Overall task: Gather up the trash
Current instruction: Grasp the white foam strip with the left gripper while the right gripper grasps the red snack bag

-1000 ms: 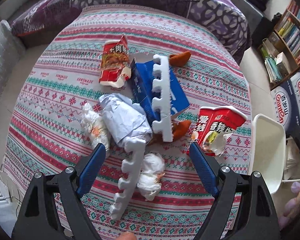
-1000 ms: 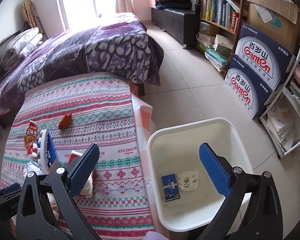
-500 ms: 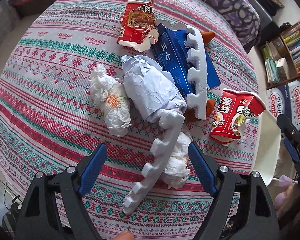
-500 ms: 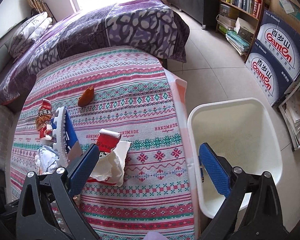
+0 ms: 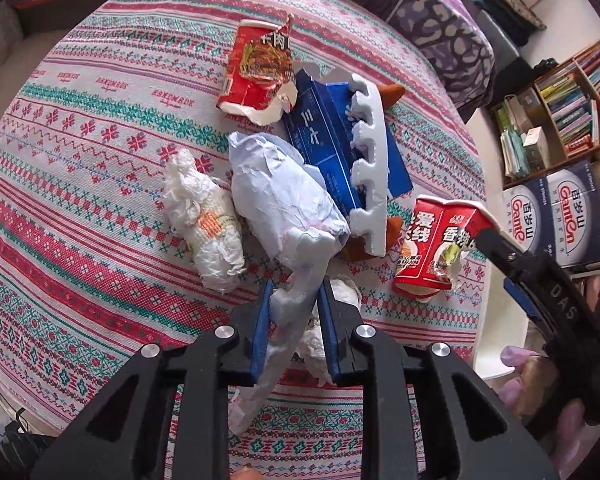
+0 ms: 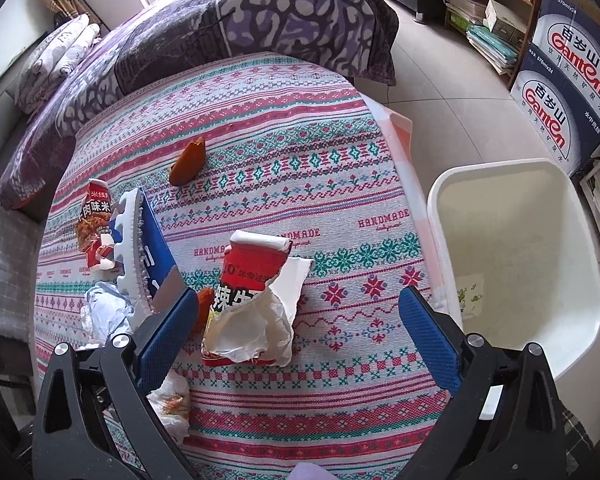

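You're closing the left gripper (image 5: 294, 322) on the foam strip (image 5: 296, 300) for binning; right gripper (image 6: 300, 326) is gaping empty above the cup (image 6: 252, 300).

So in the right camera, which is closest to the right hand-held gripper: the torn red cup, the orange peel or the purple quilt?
From the right hand-held gripper:
1. Torn red noodle cup, lying between its open fingers, toward the left one.
2. Orange peel, farther up the striped cloth, left of centre.
3. Purple quilt, beyond the cloth's far edge.

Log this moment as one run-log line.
left gripper: closing on white foam strip | right gripper: open over torn red cup | bin: beside table
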A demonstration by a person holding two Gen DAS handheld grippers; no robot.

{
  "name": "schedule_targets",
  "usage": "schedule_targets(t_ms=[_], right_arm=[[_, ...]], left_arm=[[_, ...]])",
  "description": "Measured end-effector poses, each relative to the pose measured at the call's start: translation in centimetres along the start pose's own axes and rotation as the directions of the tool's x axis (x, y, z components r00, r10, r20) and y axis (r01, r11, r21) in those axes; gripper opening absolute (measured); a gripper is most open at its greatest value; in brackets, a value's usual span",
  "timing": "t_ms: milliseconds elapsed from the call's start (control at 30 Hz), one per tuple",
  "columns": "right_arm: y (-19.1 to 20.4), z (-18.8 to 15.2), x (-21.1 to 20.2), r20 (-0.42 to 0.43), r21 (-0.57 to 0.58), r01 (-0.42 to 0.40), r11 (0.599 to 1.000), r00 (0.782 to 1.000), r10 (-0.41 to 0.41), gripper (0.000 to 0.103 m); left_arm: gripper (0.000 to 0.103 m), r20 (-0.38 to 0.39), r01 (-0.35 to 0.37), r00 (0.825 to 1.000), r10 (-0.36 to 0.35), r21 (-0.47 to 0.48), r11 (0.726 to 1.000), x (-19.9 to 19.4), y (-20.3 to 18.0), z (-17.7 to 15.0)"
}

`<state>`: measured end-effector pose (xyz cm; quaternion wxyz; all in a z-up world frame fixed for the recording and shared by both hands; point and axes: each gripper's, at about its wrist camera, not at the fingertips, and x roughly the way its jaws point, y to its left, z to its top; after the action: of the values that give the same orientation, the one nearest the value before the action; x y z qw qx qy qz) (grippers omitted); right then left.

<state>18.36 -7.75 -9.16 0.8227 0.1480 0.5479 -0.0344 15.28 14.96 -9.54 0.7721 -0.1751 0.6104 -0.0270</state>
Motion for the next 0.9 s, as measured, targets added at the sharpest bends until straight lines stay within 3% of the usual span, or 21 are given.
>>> schedule_targets(t_ms=[167,400,500,633,900], right_arm=[[0.9,-0.1,0.9,-0.021,0.011,-0.015,1.000,1.000,0.015,0.096],[1.9,-0.2,2.7,-0.069,0.038,-0.047,0.998,0.996,0.049,0.095],[2.0,-0.3,3.7,-0.112,0.059,-0.073,0.996,0.991,0.079,0.078],[2.1,-0.5,4.7,-0.170,0.080,-0.103,0.991,0.979,0.116,0.045],[3.2,0.0,1.5,-0.036,0.032,-0.166,0.986,0.985,0.167,0.041]], left_arm=[[0.022,0.059,0.044,0.997,-0.042,-0.029,0.999,-2.2,0.7,0.7],[0.022,0.103,0.038,0.994,-0.035,-0.033,0.999,-3.2,1.0,1.3],[0.022,0.109,0.035,0.994,-0.031,-0.037,0.999,-3.3,1.3,1.5],[0.023,0.118,0.034,0.993,-0.028,-0.044,0.998,-3.5,1.8,1.6],[0.023,0.204,-0.011,0.979,0.018,-0.034,0.999,-4.9,1.5,1.9]])
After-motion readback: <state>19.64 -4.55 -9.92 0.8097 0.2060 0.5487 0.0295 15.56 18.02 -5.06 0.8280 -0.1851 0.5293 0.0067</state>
